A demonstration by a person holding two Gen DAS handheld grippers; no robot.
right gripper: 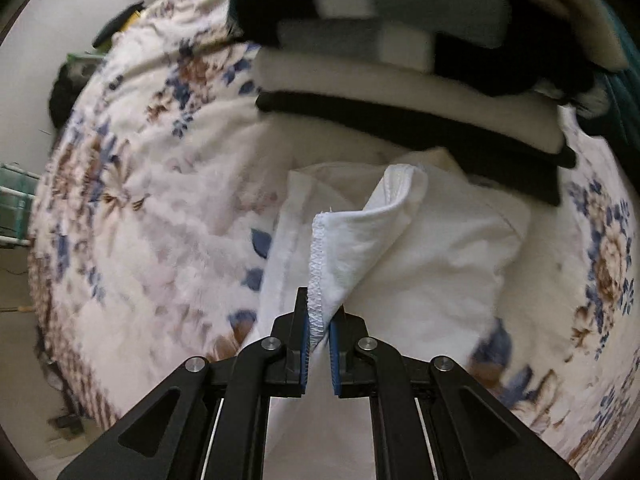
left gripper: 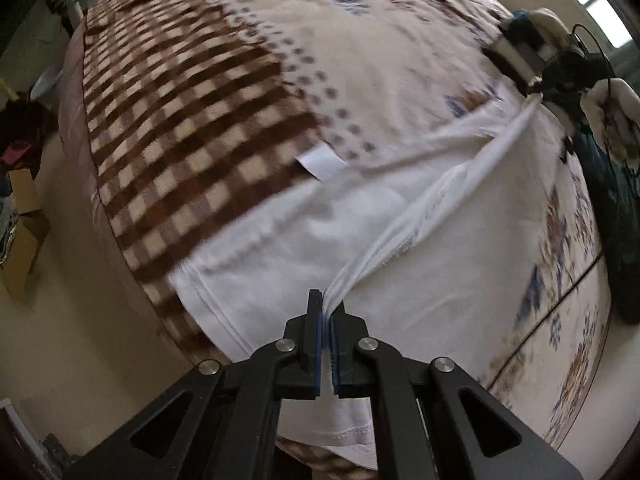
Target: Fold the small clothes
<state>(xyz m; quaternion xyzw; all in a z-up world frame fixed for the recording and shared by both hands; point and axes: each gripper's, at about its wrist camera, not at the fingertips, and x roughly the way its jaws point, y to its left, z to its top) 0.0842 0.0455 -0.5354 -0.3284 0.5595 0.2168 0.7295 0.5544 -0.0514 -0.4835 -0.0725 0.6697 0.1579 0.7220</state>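
Note:
A white garment lies spread over a bed, partly on a brown checked blanket and partly on a floral cover. My left gripper is shut on a bunched edge of it, and a taut ridge of cloth runs from the jaws up to the right. At that far end the right gripper shows, small and blurred. In the right wrist view my right gripper is shut on a stitched hem of the white garment, lifted off the floral cover.
A stack of folded black, white and grey clothes lies on the bed just beyond the garment. A person's dark teal clothing shows at the right. A cardboard box stands on the floor left of the bed. A white label lies on the blanket.

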